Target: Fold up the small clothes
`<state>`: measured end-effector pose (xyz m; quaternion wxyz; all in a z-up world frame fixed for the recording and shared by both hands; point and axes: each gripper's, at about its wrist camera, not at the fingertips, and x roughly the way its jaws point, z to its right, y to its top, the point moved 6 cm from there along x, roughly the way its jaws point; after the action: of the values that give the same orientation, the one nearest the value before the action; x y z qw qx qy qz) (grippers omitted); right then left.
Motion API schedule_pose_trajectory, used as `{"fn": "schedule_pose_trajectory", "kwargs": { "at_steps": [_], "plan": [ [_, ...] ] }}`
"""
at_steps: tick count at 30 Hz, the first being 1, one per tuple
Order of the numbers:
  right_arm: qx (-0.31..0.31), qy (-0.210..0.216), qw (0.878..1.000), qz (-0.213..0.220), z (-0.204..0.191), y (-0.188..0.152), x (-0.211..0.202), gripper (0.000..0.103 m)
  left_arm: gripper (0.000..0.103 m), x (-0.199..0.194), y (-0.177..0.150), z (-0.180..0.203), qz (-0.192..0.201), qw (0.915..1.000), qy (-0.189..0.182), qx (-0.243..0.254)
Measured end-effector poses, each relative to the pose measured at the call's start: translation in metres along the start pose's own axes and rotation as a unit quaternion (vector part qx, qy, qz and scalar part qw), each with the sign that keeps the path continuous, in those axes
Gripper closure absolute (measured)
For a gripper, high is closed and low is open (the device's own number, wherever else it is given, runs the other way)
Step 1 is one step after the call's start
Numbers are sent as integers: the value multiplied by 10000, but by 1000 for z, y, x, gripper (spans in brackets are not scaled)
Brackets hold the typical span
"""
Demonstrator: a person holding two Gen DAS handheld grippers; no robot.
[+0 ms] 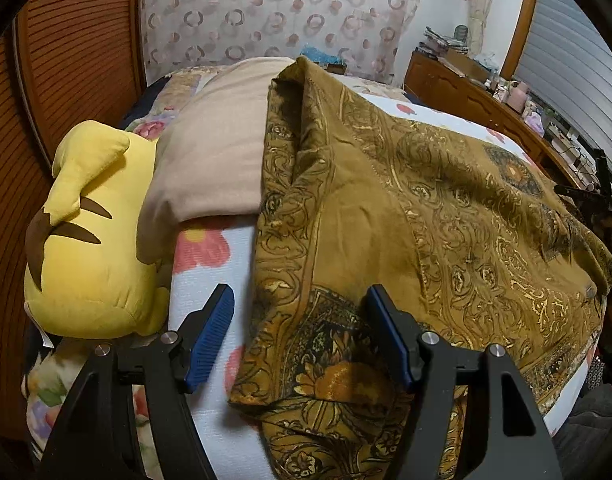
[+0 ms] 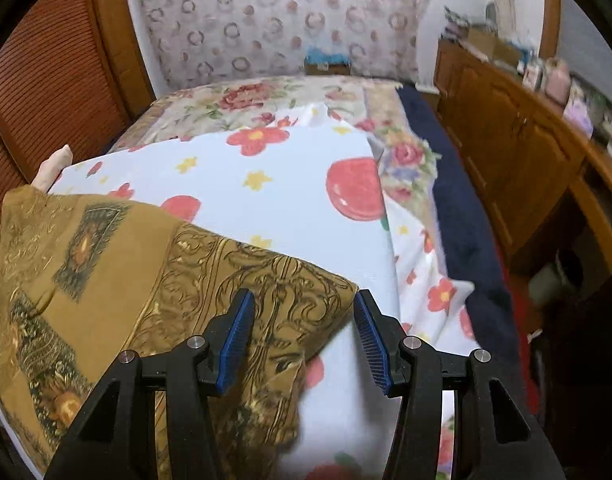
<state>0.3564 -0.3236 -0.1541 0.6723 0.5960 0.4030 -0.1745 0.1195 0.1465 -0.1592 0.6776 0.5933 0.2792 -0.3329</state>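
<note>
The bed (image 2: 289,200) runs ahead of both grippers; the brown cloth (image 1: 446,216) lies spread on it, unfolded; left gripper (image 1: 299,336) gapes over its near corner, gripping nothing; right gripper (image 2: 303,336) gapes over its edge, also empty; folding remains

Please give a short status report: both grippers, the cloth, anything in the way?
Left gripper open over brown patterned cloth, near corner. Right gripper open at its other corner, nothing gripped. Yellow plush toy lies beside the cloth.

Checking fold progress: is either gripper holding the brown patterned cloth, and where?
Neither. The left gripper and right gripper stand open over corners of the brown patterned cloth, pads not pressing it.
</note>
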Motion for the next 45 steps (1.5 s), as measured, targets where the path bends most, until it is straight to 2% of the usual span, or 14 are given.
{"fn": "schedule_pose_trajectory", "kwargs": {
  "at_steps": [5, 6, 7, 8, 10, 11, 13, 14, 19, 22, 24, 27, 36, 45],
  "plan": [
    [226, 275, 9993, -74, -1, 7, 12, 50, 34, 0, -1, 1, -1, 10000, 22, 31],
    [243, 373, 9990, -77, -3, 10, 13, 57, 34, 0, -1, 1, 3, 10000, 25, 33],
    [221, 451, 9987, -43, -4, 11, 9, 70, 34, 0, -1, 1, 10, 10000, 27, 34],
    [169, 548, 9984, -19, -7, 13, 9, 98, 34, 0, -1, 2, 19, 10000, 32, 39],
    [22, 548, 9984, 113, -7, 18, 8, 98, 34, 0, -2, 2, 44, 10000, 38, 55],
    [-54, 323, 9985, 441, -5, 25, -3, 98, 34, -1, -2, 2, 56, 10000, 40, 58],
    [52, 39, 9933, 1152, 2, 38, -28, 98, 34, -1, -3, 2, 77, 9999, 46, 59],
    [157, -134, 9918, 1263, 5, 42, -32, 98, 34, -1, -3, 3, 79, 9999, 59, 68],
    [-207, -696, 9928, 957, -10, 44, -15, 97, 33, -1, -3, 3, 81, 9999, 88, 83],
    [-155, -657, 9942, 832, -12, 44, -14, 77, 33, -1, -4, 1, 80, 9999, 86, 75],
    [-110, -494, 9950, 861, -15, 45, -20, 57, 33, -1, -4, 1, 77, 9999, 93, 75],
    [-198, -327, 9957, 844, -17, 39, -37, 53, 33, -1, -4, 2, 79, 9999, 105, 76],
    [-581, 114, 9956, 732, -37, -1, -66, 52, 33, -2, -4, 3, 97, 9999, 124, 62],
    [-841, 194, 9949, 514, -50, -47, -72, 52, 33, -1, -4, 3, 102, 9999, 130, 50]
  ]
}}
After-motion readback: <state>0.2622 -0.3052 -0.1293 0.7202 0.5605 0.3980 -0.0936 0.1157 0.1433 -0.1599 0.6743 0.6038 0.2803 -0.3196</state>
